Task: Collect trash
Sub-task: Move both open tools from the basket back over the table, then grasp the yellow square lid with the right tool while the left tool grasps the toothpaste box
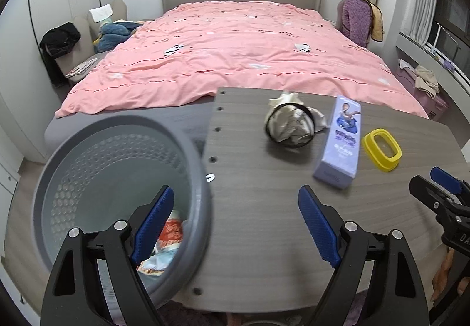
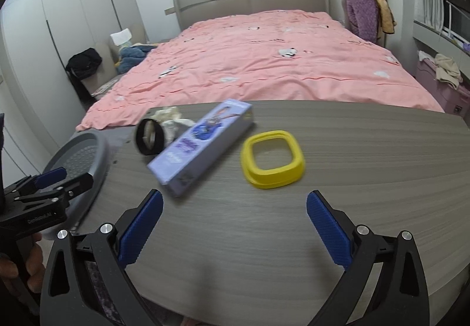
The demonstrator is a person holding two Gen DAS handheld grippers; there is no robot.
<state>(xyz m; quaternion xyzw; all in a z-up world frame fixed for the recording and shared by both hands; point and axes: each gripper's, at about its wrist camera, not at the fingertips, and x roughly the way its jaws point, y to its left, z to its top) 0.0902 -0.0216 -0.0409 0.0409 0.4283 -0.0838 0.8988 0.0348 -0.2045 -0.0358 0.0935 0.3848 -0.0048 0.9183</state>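
Nearest the lens, your left gripper stood wide open with nothing between its blue pads, one finger hanging over the grey perforated bin and the other over the grey wood-grain table. Your right gripper was just as wide open and just as empty, poised over the near part of the table. The trash you were after lay further back on the tabletop: a crumpled wad of whitish paper with a black ring around it sat near the far edge, just beside the lavender carton, which lay flat with its printed face up. From the right wrist view that carton ran diagonally between the black ring and the yellow ring-shaped lid, which lay flat on the table, near the carton but apart from it. Inside the bin, at the bottom, you could see a crumpled orange-and-white wrapper already lying there. The bin stood off the left edge of the table, and its rim showed behind your left gripper in the right wrist view. Beyond the table spread the bed with its pink duvet, and past it a purple garment hung at the right of the headboard.
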